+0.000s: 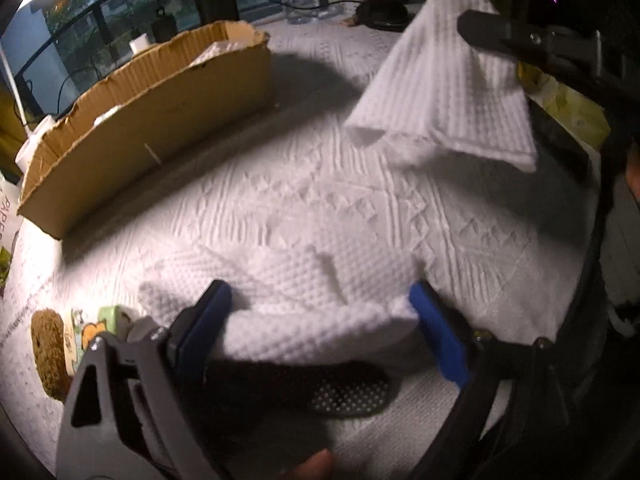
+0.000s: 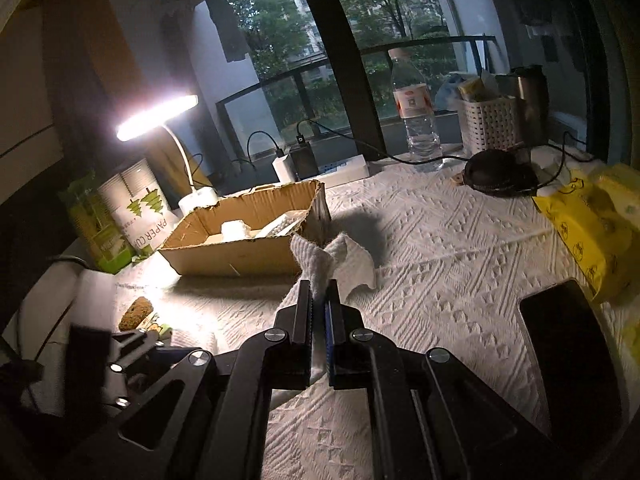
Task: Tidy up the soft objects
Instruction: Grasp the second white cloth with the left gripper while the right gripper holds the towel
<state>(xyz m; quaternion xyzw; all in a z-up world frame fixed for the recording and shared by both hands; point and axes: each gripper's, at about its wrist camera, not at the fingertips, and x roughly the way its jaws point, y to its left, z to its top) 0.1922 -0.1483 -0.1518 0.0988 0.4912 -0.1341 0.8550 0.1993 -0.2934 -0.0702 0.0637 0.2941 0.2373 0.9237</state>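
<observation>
**Left wrist view: approach to the second cloth**

We hold the left gripper (image 1: 320, 308) spread over the crumpled white waffle cloth (image 1: 304, 280). The right gripper (image 2: 319, 300) clamps a second white cloth (image 2: 340, 264); the torn cardboard box (image 1: 160, 120) sits at ten o'clock. Lower squarely, then close.

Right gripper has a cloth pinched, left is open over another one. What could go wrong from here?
1. The right gripper pinches only a bunched corner of its cloth; the rest hangs loose and might slip out or catch on the ragged wall of the cardboard box.
2. The left gripper straddles the second cloth lying on a textured table cover; closing low might grab both.
</observation>
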